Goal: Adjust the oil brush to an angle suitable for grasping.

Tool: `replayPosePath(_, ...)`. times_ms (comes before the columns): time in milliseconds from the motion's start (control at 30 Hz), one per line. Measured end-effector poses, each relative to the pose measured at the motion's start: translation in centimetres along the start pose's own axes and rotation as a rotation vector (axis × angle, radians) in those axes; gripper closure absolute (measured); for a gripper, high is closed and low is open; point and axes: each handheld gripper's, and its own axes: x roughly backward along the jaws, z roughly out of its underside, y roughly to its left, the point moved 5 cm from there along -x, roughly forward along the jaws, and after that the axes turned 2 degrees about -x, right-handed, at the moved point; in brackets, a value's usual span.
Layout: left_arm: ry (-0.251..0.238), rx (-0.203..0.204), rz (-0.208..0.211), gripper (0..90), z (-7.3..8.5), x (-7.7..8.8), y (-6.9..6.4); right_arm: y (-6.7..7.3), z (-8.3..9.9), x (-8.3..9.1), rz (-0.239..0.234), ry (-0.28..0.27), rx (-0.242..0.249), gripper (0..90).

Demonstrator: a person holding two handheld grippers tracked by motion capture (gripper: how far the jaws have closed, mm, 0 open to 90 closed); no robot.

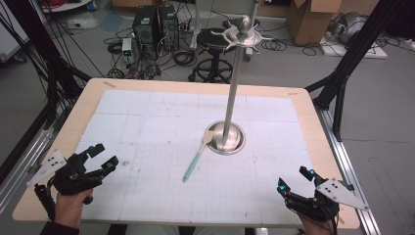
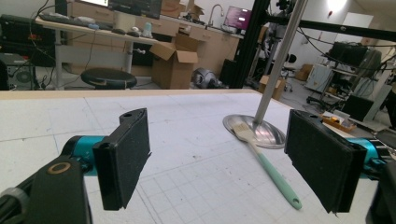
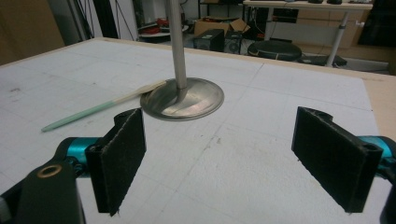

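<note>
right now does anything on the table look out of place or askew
Only the brush: it lies flat and diagonal, bristle end resting on the rim of the metal stand base, handle on the mat. Nothing looks spilled or broken.

The left gripper (image 2: 219,163) holds its two black jaws wide apart above the white gridded sheet (image 2: 187,140), nothing between them. Ahead lies a brush (image 2: 266,161) with a pale green handle, its bristle end resting on the round metal base (image 2: 261,130) of an upright pole (image 2: 280,60).

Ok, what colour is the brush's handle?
Pale mint green on the long plastic brush handle, with a cream head; clearest in the left gripper view.
</note>
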Motion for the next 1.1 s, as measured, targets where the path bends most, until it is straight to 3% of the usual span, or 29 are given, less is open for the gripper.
replayPosePath(500, 0.007, 0.009, -0.005, 23.6, 0.2, -0.1, 0.2, 0.0, 0.2, -0.3, -0.017, 0.011, -0.006, 17.1)
replayPosePath(767, 0.004, 0.014, -0.009, 24.0, 0.2, 0.3, 0.3, 1.4, -0.3, -0.8, -0.081, 0.02, 0.02, 29.4)
replayPosePath(933, 0.01, 0.019, -0.014, 24.4, 0.3, 0.3, 0.7, 3.2, -0.5, -2.8, -0.149, 0.052, 0.063, 37.8)
replayPosePath(1100, 0.0, 0.029, -0.024, 24.8, 0.2, 0.6, 1.0, 4.8, -0.4, -4.5, -0.222, 0.092, 0.105, 52.0)
